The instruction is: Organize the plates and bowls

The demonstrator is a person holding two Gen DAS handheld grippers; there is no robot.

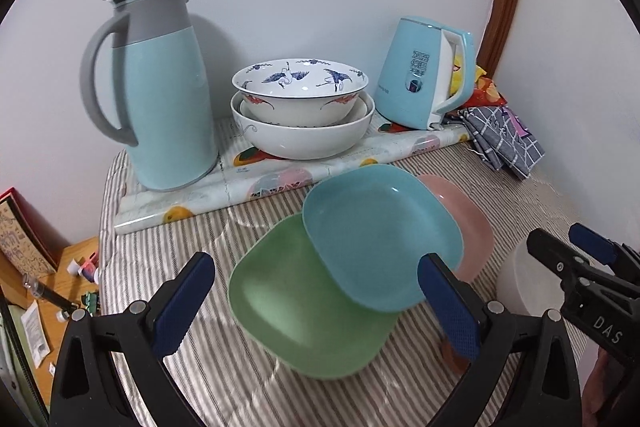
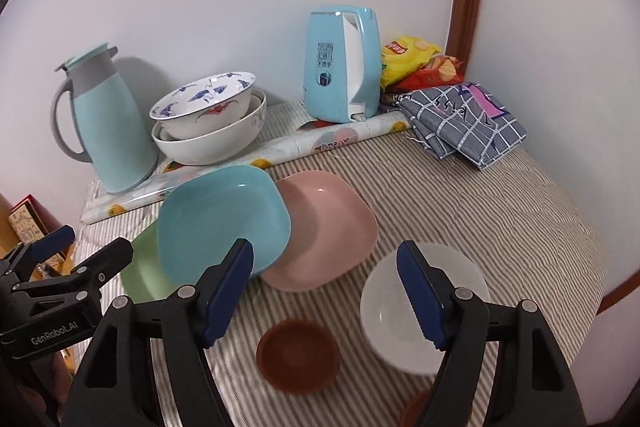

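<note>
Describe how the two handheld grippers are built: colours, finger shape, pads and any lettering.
Both are matte black plastic. The left gripper and right gripper each have two wedge-shaped fingers with triangular cut-outs, silver rivets at the pivots, and dark blue textured pads. White lettering shows on the sides: "GenRobot.AI" on the left one, "DAS" on the right. No cables or sleeves are visible.

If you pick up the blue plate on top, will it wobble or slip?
Probably a bit. The blue plate lies tilted across the green plate and pink plate, not flat, so a push might rock it. Its surface looks glossy, so it could slide. It looks stiff and likely won't bend.
</note>
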